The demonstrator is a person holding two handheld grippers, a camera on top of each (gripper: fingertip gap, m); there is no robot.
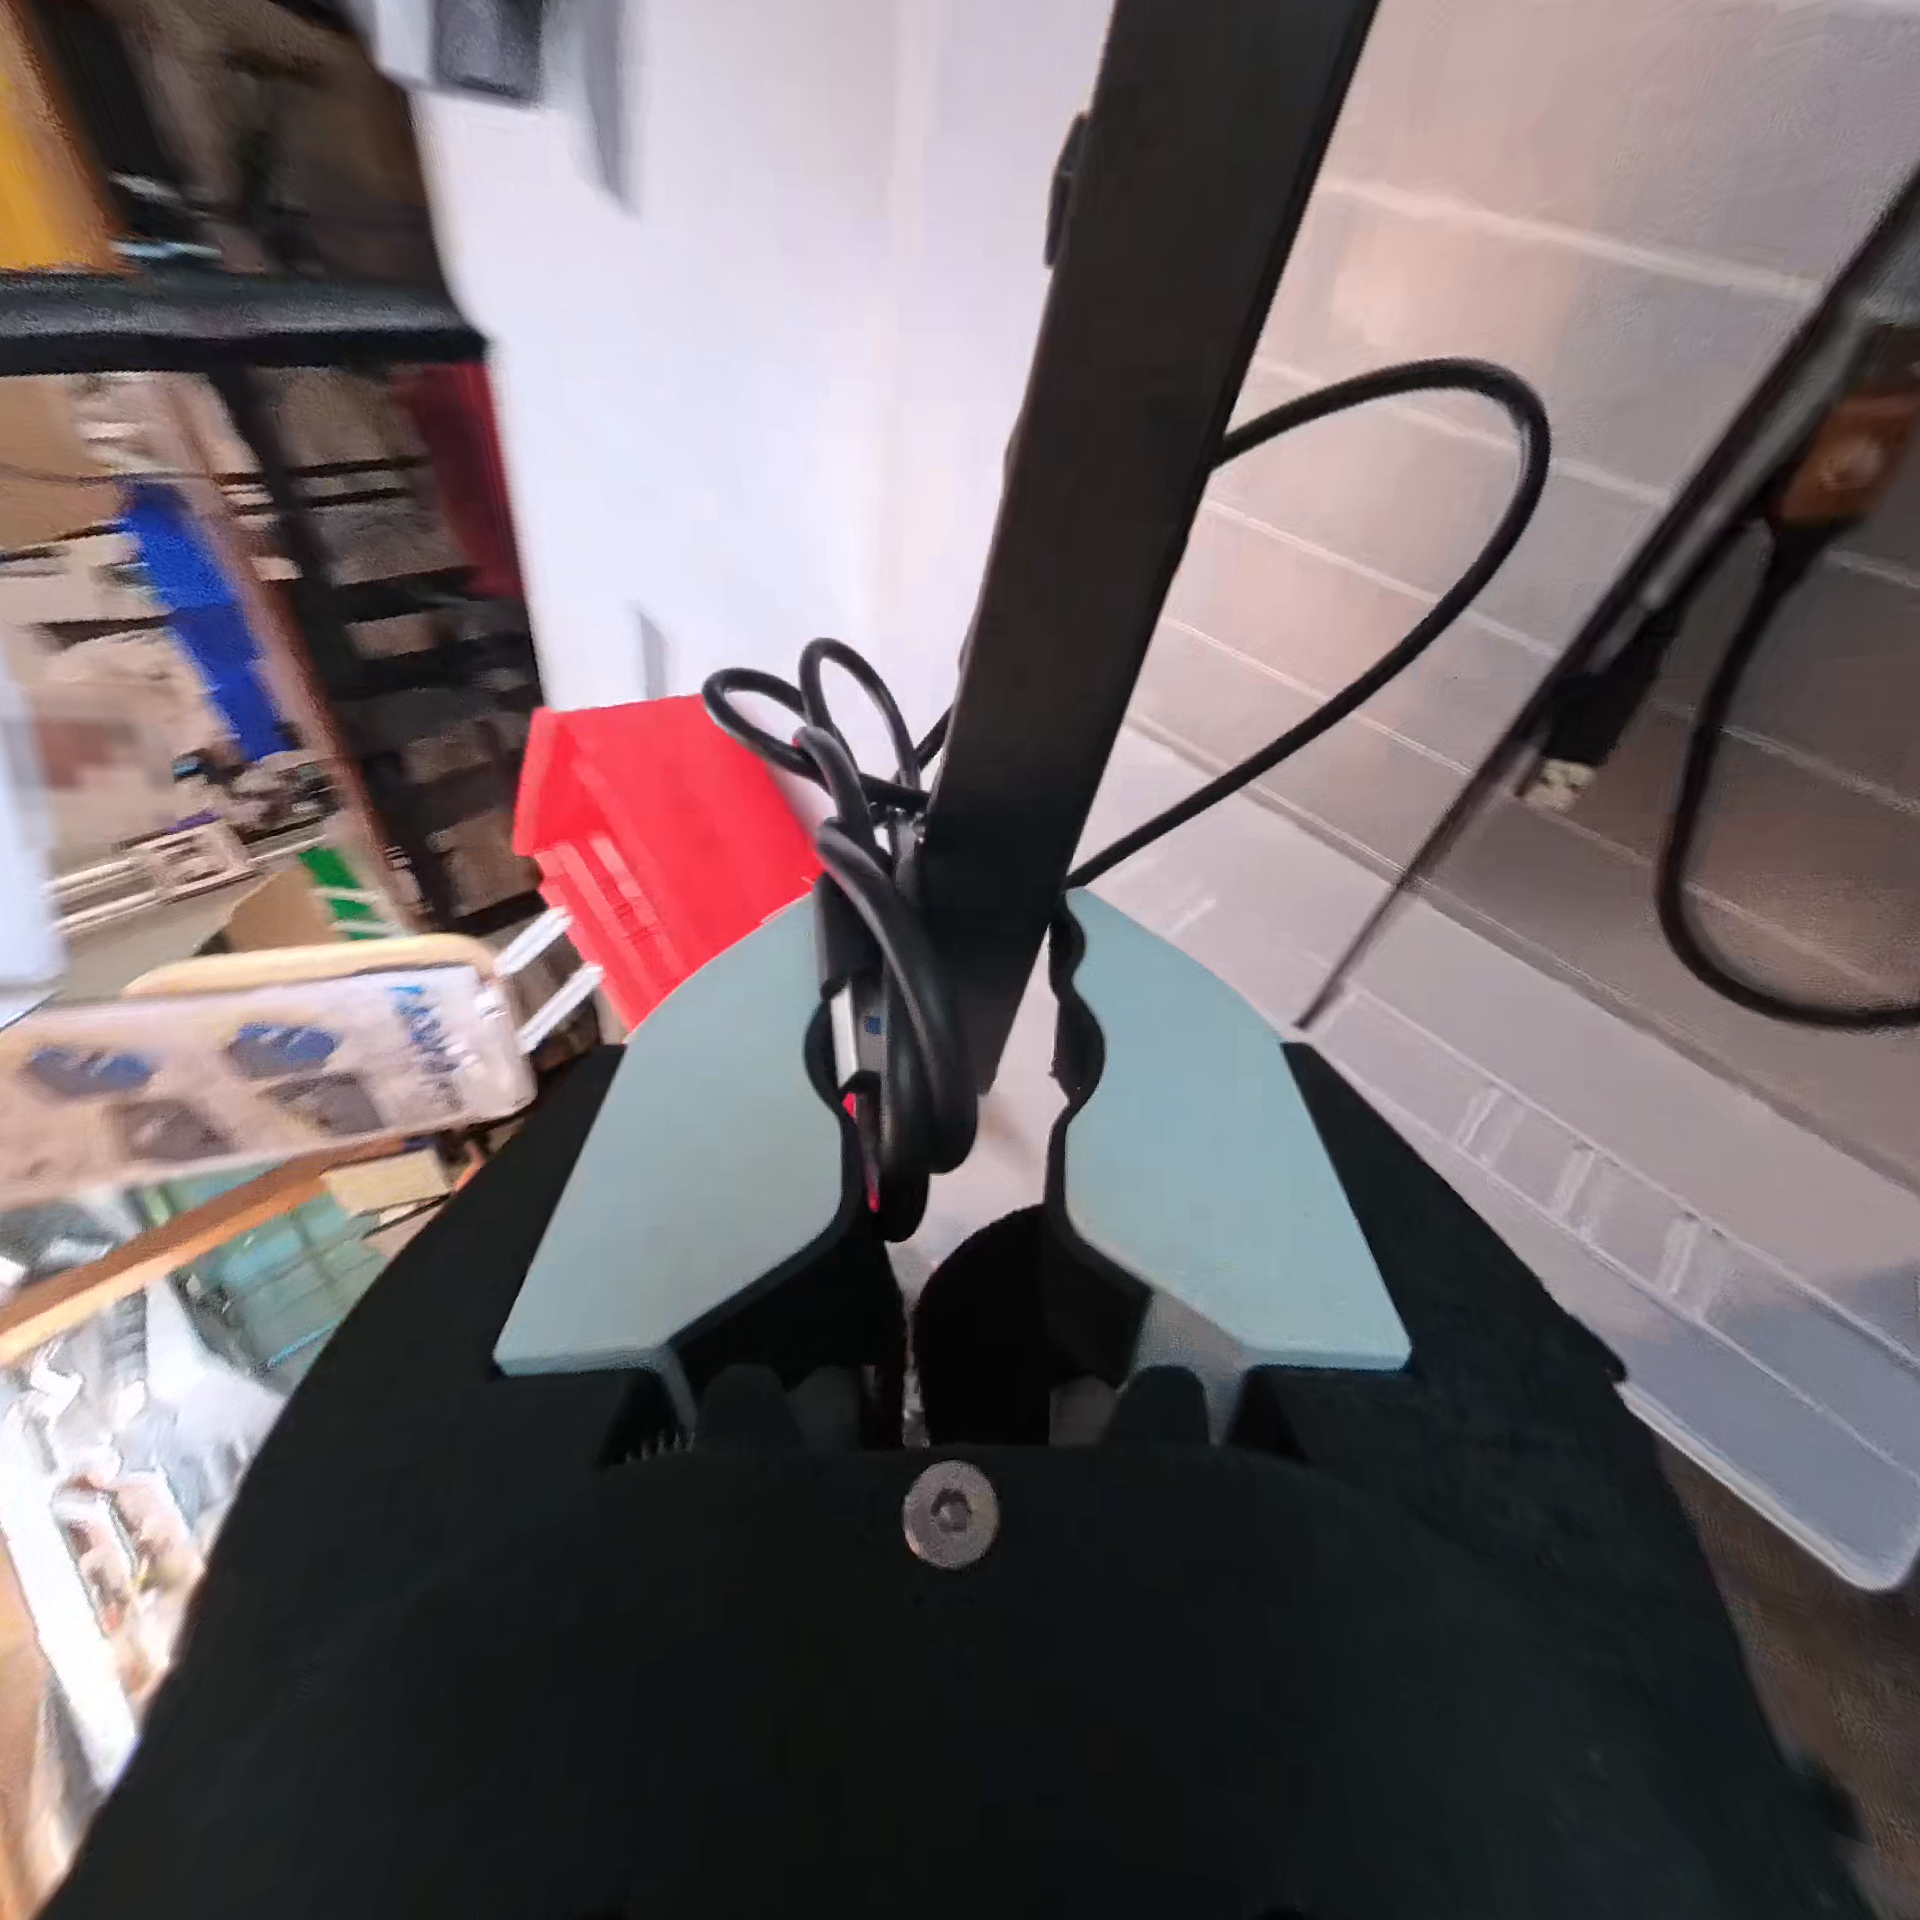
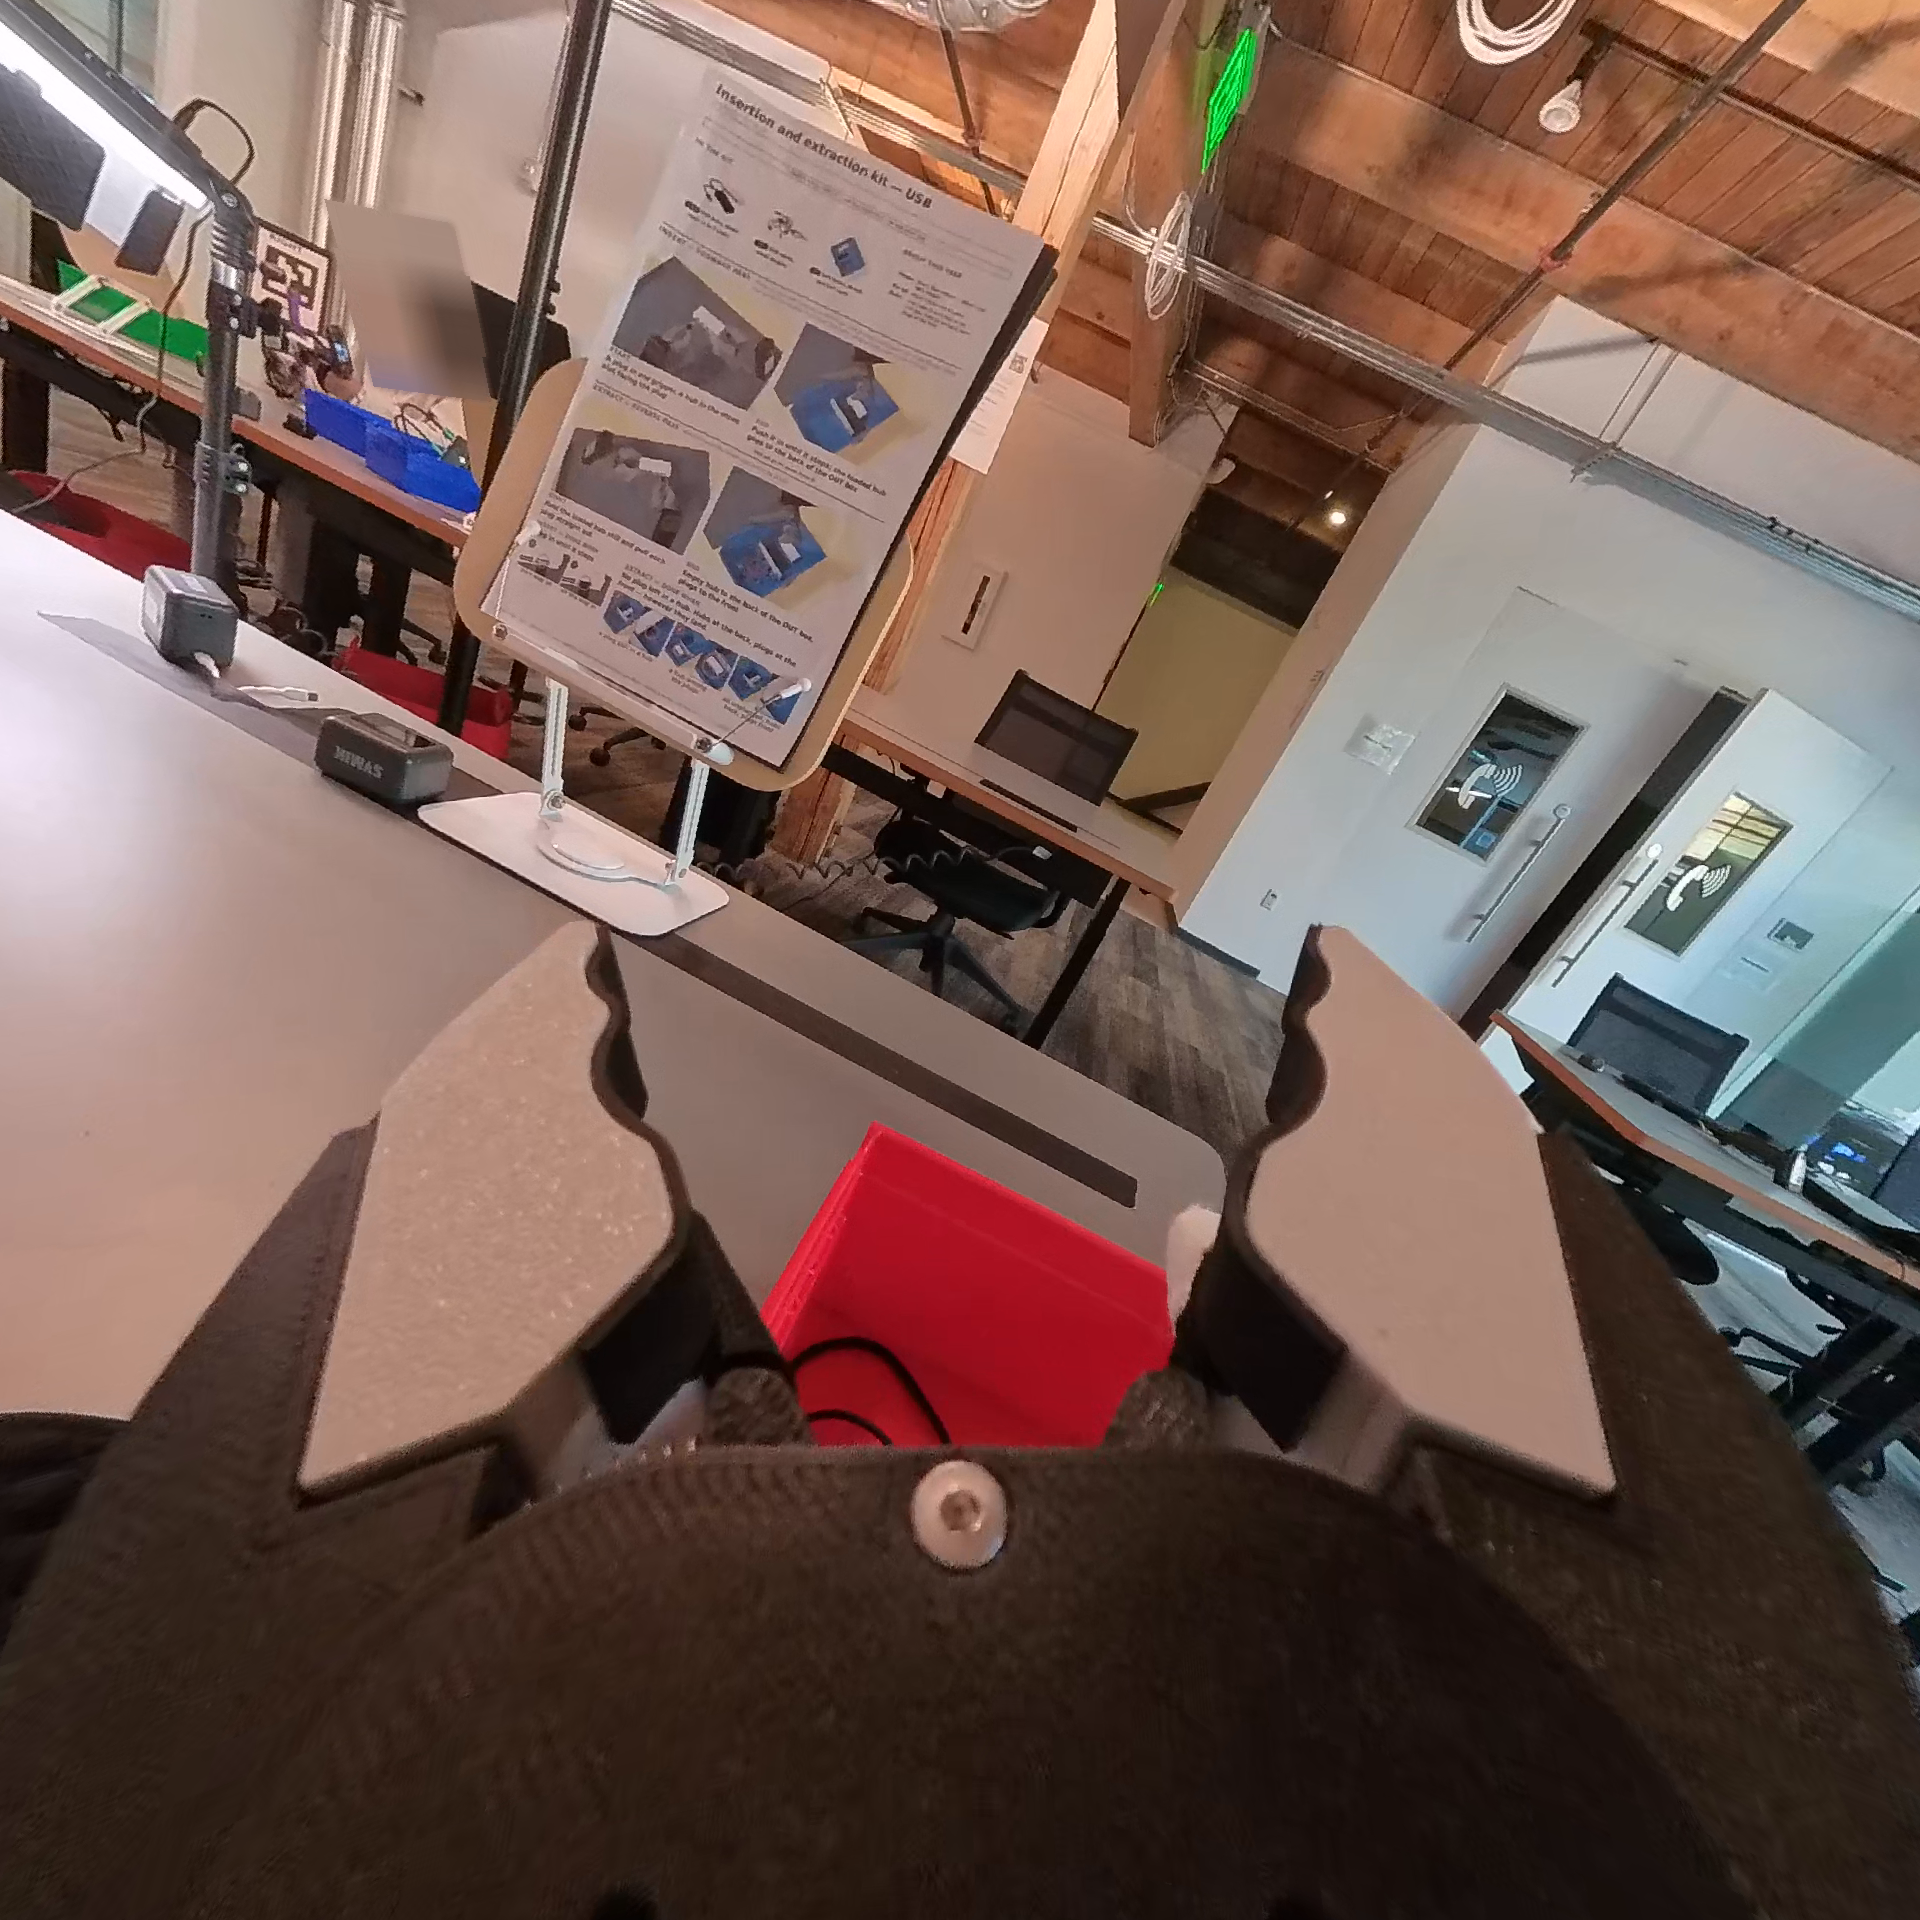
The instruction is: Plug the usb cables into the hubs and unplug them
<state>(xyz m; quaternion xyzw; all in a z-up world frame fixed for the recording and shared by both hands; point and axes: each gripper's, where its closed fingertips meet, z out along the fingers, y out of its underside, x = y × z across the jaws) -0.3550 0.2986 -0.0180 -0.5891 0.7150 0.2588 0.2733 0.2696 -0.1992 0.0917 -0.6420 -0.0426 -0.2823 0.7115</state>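
Pale grey bench (image 2: 208,987) filling the left of the right wrist view, edged at the far side by a stand-mounted instruction sheet (image 2: 769,416). Red bin (image 2: 997,1309) near the bench corner, directly below the right hand-held gripper (image 2: 956,1029), fingers spread wide and empty; thin black cable (image 2: 883,1371) lying inside the bin. In the blurred, tilted left wrist view, long black hub (image 1: 1132,468) clamped by its near end in the left hand-held gripper (image 1: 945,977), blue-grey fingers pinching it. Coiled black usb cable (image 1: 894,935) bunched against the left finger, silver plug (image 1: 857,1029) tucked beside it. Second dark plug (image 1: 1579,727) dangling at far right, well apart.
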